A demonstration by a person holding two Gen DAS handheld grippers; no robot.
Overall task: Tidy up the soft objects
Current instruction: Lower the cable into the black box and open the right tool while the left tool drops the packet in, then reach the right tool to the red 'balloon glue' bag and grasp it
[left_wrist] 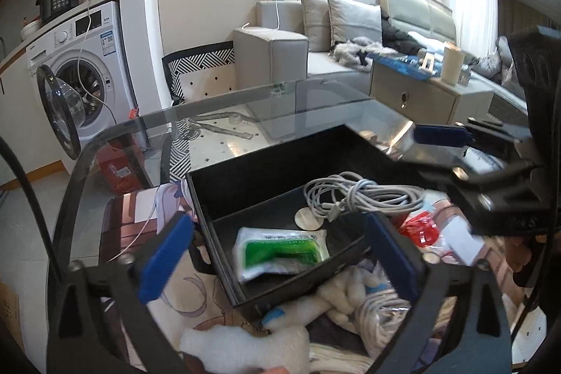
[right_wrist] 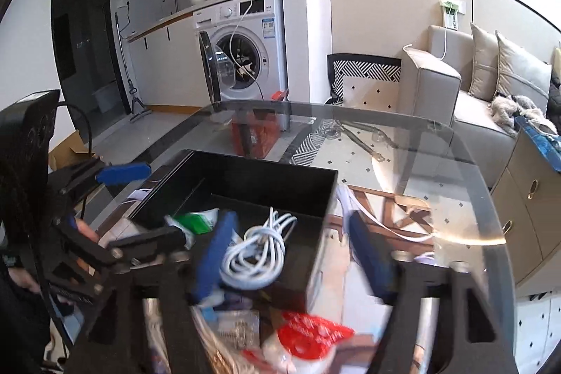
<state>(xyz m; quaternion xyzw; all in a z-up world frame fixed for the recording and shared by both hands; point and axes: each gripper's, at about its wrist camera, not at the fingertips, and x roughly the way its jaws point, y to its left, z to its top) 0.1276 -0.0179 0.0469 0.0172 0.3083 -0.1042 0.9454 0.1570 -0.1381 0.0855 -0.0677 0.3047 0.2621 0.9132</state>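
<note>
A black divided box [left_wrist: 277,163] sits on the glass table; it also shows in the right wrist view [right_wrist: 252,181]. It holds a green-and-white soft packet [left_wrist: 280,249] in its left part and a coiled grey cable [left_wrist: 357,195], also seen from the right [right_wrist: 256,255]. My left gripper [left_wrist: 277,255] is open and empty, hovering above the packet. A white plush toy [left_wrist: 252,342] lies just below it. My right gripper [right_wrist: 294,255] is open and empty above the cable side of the box. A red-and-white packet [right_wrist: 308,335] lies under it.
The glass table's edge [right_wrist: 350,113] curves around the box. More clutter lies at its near side: a coiled white rope [left_wrist: 382,311] and a red packet [left_wrist: 420,228]. A washing machine [right_wrist: 245,37], a sofa [left_wrist: 280,44] and a drawer cabinet [left_wrist: 420,93] stand beyond.
</note>
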